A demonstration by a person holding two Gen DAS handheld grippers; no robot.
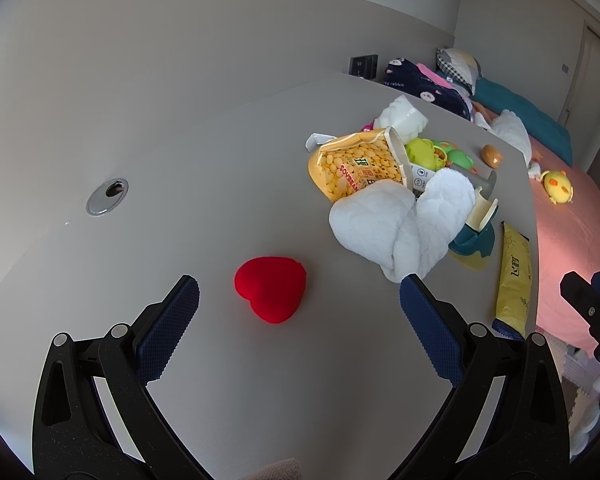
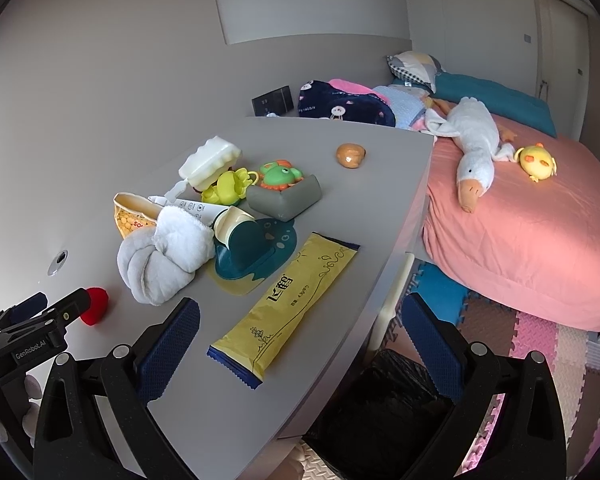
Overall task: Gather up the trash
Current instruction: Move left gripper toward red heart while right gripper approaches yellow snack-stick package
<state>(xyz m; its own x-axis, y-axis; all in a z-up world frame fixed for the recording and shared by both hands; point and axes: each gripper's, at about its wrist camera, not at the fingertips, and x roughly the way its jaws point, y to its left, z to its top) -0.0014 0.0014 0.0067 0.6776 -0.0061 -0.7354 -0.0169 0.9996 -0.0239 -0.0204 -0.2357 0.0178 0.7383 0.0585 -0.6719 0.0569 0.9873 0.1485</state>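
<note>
A long yellow wrapper (image 2: 284,304) lies flat near the grey desk's (image 2: 228,420) right edge; in the left wrist view the wrapper (image 1: 514,276) sits far right. An opened yellow soybean bag (image 1: 358,164) lies in the clutter, partly under a rolled white towel (image 1: 400,220). A black-lined trash bin (image 2: 380,412) stands on the floor below the desk edge. My left gripper (image 1: 299,290) is open just above a red heart box (image 1: 271,288). My right gripper (image 2: 300,320) is open over the wrapper's lower end and the desk edge, holding nothing.
Toys crowd the desk: a green frog (image 2: 278,176), a yellow toy (image 2: 228,188), a grey corner guard (image 2: 284,196), a teal holder (image 2: 252,248), a brown lump (image 2: 351,155). A pink bed (image 2: 540,240) with a plush goose (image 2: 474,148) lies right. Foam mats (image 2: 540,344) cover the floor.
</note>
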